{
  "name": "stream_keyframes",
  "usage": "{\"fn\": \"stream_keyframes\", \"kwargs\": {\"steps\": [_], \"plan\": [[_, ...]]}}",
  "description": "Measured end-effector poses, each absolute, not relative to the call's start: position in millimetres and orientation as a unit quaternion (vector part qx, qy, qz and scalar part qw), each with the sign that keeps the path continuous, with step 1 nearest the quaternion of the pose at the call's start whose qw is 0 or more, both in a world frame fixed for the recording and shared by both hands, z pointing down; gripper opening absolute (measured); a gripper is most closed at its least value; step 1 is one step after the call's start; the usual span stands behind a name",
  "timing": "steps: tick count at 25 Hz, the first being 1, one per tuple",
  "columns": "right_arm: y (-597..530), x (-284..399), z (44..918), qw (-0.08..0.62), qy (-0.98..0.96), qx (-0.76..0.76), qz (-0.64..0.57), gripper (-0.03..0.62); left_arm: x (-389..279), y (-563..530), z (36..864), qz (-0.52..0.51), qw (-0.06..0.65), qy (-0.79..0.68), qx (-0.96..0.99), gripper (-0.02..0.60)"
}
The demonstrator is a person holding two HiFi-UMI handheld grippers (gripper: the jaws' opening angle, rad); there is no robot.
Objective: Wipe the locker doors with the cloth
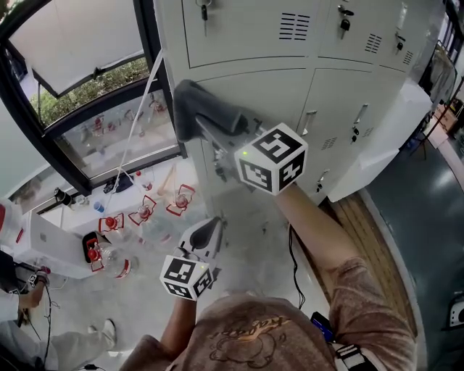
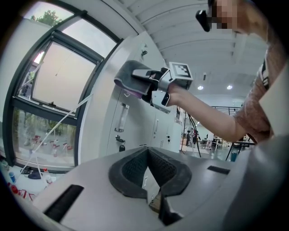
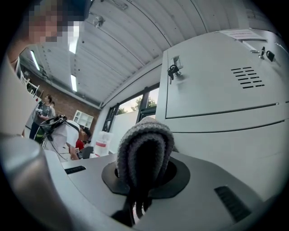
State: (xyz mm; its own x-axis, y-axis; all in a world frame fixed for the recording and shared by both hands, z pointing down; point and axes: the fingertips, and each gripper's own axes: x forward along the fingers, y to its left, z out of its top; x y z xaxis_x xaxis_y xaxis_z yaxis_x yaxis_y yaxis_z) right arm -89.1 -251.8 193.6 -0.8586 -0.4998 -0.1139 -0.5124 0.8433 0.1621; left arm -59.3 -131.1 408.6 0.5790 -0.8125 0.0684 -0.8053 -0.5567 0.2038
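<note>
A folded grey cloth (image 1: 197,107) is pressed against the upper left corner of a pale grey locker door (image 1: 275,94). My right gripper (image 1: 216,135) is shut on it, reaching up and forward. The right gripper view has the cloth (image 3: 145,146) bulging out between the jaws of the right gripper (image 3: 143,178), beside the locker door (image 3: 216,90). My left gripper (image 1: 208,230) hangs lower, away from the lockers, shut with nothing in it. From the left gripper (image 2: 147,155) I see the right gripper (image 2: 148,85) holding the cloth (image 2: 130,76) on the lockers (image 2: 135,122).
Keys hang in the upper locks (image 1: 204,10) (image 1: 345,20). A dark-framed window (image 1: 87,72) stands left of the lockers. Bottles and red-marked items (image 1: 109,224) lie on the floor below it. A person (image 1: 22,304) crouches at the lower left. A white panel (image 1: 391,138) leans at the right.
</note>
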Motion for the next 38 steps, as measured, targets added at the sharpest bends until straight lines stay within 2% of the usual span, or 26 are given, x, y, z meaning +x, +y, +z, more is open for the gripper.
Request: {"fn": "stream_keyframes", "kwargs": {"steps": [22, 38], "plan": [[-275, -107, 195, 0.018, 0.96, -0.257, 0.111, 0.035, -52, -141, 405, -0.018, 0.102, -0.447, 0.888, 0.002], [-292, -65, 195, 0.017, 0.951, -0.291, 0.107, 0.035, -41, -139, 401, -0.014, 0.097, -0.429, 0.898, 0.002]]}}
